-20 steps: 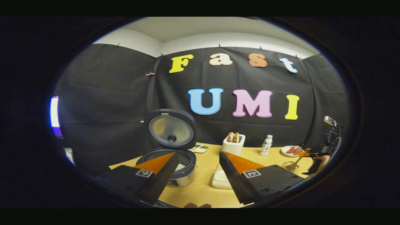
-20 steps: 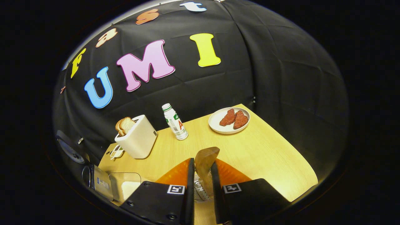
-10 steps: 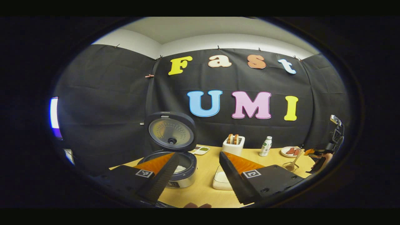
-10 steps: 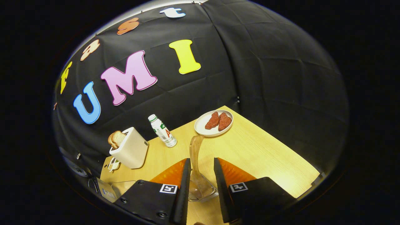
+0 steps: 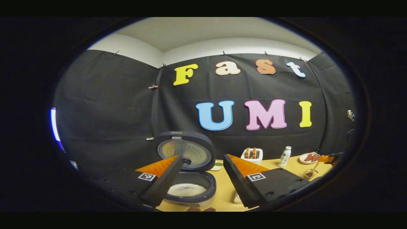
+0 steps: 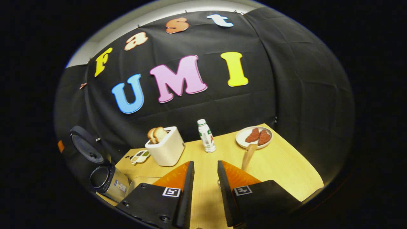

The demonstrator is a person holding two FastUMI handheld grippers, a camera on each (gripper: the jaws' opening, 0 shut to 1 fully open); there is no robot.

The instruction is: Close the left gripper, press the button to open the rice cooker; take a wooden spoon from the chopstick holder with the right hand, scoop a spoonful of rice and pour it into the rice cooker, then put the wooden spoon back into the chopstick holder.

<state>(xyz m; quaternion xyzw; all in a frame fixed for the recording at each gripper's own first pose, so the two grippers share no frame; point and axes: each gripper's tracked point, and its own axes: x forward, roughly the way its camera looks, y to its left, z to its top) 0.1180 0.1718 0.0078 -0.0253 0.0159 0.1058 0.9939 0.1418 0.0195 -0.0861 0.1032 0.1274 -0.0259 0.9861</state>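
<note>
Released wooden spoon [image 6: 248,155] stands apart, right gripper [image 6: 203,178] empty — narrowly parted, left gripper [image 5: 203,176] wide open

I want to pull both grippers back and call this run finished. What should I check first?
1. Rice cooker lid open: ok, it stands upright.
2. Rice in the inner pot: ok, a white layer shows inside.
3. Wooden spoon in the chopstick holder: ok, it leans in the holder in the left gripper view.
4. Right gripper free of the spoon: ok, nothing sits between its fingers and the handle stands off to one side.
5. Left gripper empty: ok, it is wide open.
6. No rice spilled on the table: cannot tell, too small to see.
</note>
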